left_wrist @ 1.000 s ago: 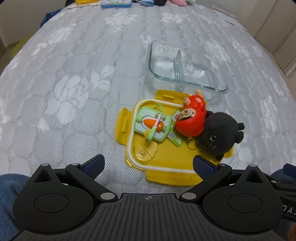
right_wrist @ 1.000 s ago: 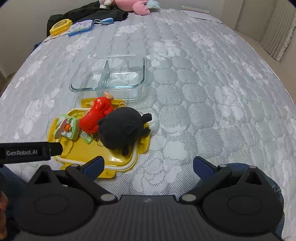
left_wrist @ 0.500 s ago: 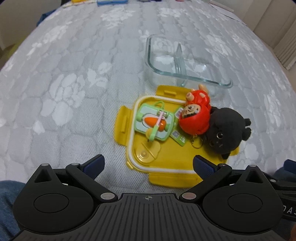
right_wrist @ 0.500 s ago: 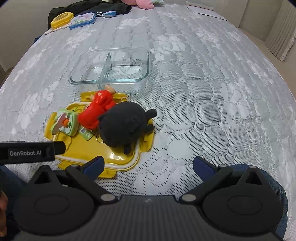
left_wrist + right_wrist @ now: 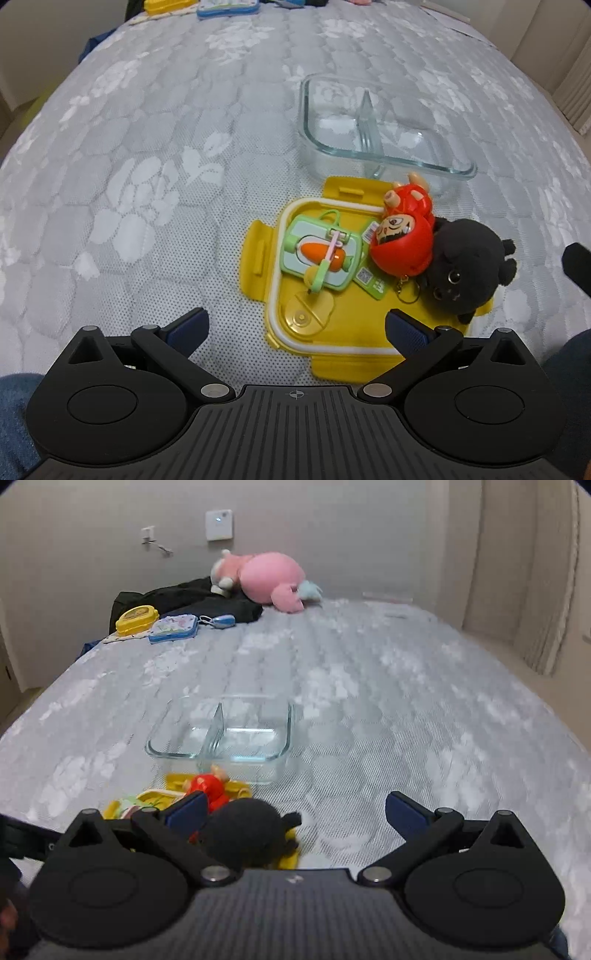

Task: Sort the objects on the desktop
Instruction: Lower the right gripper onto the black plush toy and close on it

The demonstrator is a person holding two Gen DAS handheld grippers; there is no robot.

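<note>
Both the left gripper [image 5: 295, 326] and right gripper [image 5: 295, 808] hang spread wide, holding nothing. A carrot toy card [image 5: 319, 254], red doll keychain [image 5: 404, 236] and black plush [image 5: 467, 264] crowd the yellow lid [image 5: 343, 328], just before the divided glass container [image 5: 384, 125]; a pink plush [image 5: 269, 578] lies far behind.

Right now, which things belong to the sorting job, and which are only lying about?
Job: glass box, yellow lid, carrot toy, red doll, black plush.

Lying about: pink plush, yellow case, blue case, black cloth.
</note>
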